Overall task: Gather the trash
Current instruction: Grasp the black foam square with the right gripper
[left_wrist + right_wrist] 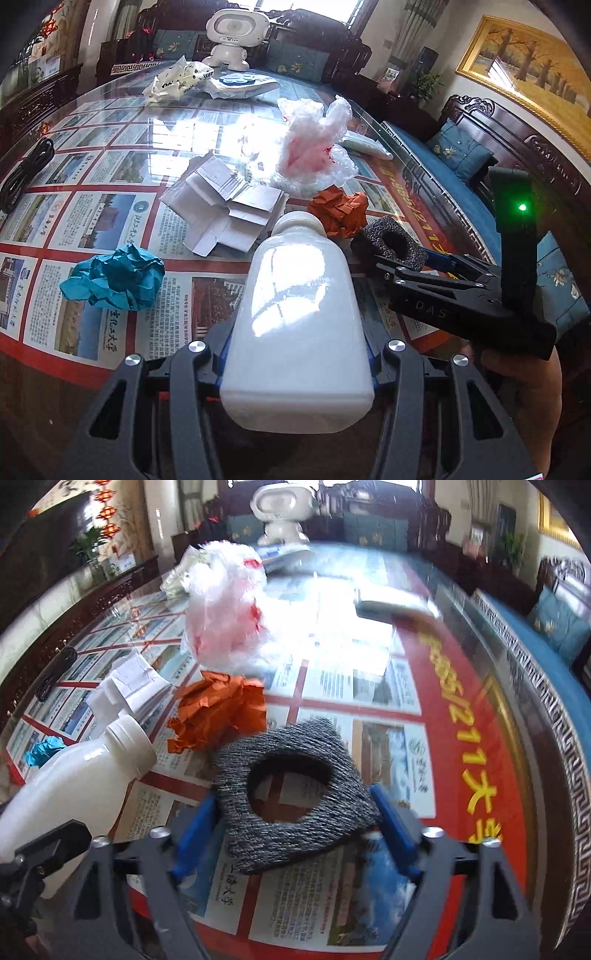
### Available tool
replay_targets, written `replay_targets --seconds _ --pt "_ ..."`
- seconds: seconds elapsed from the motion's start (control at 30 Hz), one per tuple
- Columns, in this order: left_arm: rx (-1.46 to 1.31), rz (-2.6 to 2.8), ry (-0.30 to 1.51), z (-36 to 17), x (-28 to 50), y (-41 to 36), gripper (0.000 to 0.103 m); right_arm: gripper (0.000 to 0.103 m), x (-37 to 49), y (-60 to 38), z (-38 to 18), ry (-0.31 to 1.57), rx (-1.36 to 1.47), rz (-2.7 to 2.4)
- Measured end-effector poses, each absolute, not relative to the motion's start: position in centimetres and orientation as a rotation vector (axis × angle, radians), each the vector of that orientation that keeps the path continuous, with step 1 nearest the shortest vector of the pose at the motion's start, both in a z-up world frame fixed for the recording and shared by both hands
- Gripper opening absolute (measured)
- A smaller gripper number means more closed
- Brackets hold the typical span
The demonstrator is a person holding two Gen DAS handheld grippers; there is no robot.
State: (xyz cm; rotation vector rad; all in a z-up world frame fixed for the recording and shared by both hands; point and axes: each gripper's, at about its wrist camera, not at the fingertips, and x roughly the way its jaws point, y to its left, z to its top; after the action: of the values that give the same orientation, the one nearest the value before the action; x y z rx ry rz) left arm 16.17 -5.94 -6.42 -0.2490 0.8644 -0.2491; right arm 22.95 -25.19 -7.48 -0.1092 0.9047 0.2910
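Both wrist cameras look steeply down and forward from close above the near edge of the glass-topped table (110,236), the right view set further toward its right edge, sharing the orange paper ball (338,210) at mid-table.

I see a glass tabletop (110,107) glaring under window light (306,5), dark carved wooden seating (517,133) with blue cushions (460,149), and a gold-framed painting (532,70).

Left tool (297,363) grips white bottle (299,325); right tool (397,254) holds foam ring (388,240).
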Motion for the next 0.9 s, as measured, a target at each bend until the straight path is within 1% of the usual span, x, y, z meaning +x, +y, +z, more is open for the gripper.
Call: replay_targets --seconds 0.2,0.67,0.9 --pt "-0.245 -0.257 0.862 -6.3 15.8 -6.1 0.051 0.064 21.7 -26.5 -7.4 0.895 -0.046 0.278" --pt "-0.226 -0.280 0.836 -5.2 12.8 -7.3 0.051 0.064 14.6 -29.0 -5.6 0.863 0.087 0.316" --pt "-0.237 -0.295 0.812 -5.3 11.0 -7.3 0.050 0.064 10.6 -29.2 -4.4 0.824 0.091 0.334"
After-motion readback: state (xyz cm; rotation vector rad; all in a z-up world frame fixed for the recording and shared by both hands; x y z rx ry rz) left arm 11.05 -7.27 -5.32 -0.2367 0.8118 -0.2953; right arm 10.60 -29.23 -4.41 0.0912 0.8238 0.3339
